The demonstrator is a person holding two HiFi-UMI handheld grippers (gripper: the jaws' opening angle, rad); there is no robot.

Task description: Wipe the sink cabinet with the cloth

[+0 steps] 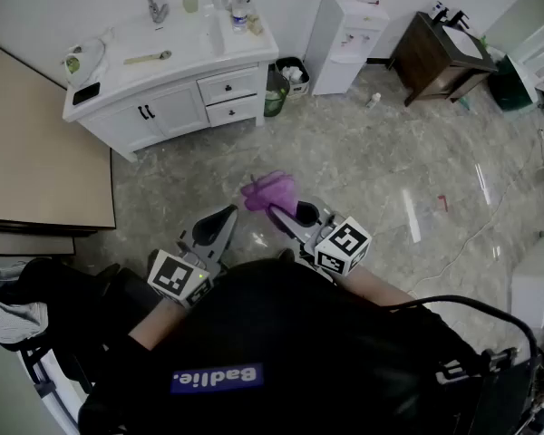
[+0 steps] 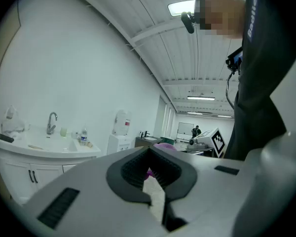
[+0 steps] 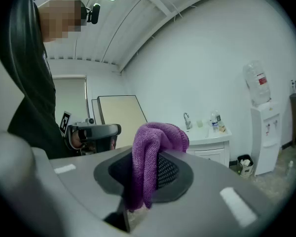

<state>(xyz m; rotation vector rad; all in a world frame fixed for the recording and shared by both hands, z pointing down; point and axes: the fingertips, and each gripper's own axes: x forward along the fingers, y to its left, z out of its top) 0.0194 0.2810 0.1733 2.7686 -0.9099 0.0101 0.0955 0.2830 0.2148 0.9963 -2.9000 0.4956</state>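
The white sink cabinet [image 1: 168, 89] stands across the room at the upper left of the head view, with a faucet [image 1: 156, 3] on top; it also shows small in both gripper views [image 2: 39, 154] [image 3: 209, 142]. A purple cloth [image 1: 270, 191] is bunched in my right gripper [image 1: 281, 208], whose jaws are shut on it. In the right gripper view the cloth [image 3: 153, 157] hangs over the jaws. My left gripper [image 1: 219, 227] is beside it, jaws shut with nothing between them [image 2: 150, 174]. Both grippers are held close to my body, well away from the cabinet.
On the cabinet top lie a phone [image 1: 85, 92], a long-handled brush [image 1: 147, 58] and bottles [image 1: 239, 14]. A bin [image 1: 276, 91] and a white water dispenser [image 1: 344, 27] stand right of the cabinet. A dark wooden table [image 1: 442, 57] is farther right. A beige board [image 1: 36, 152] leans at left.
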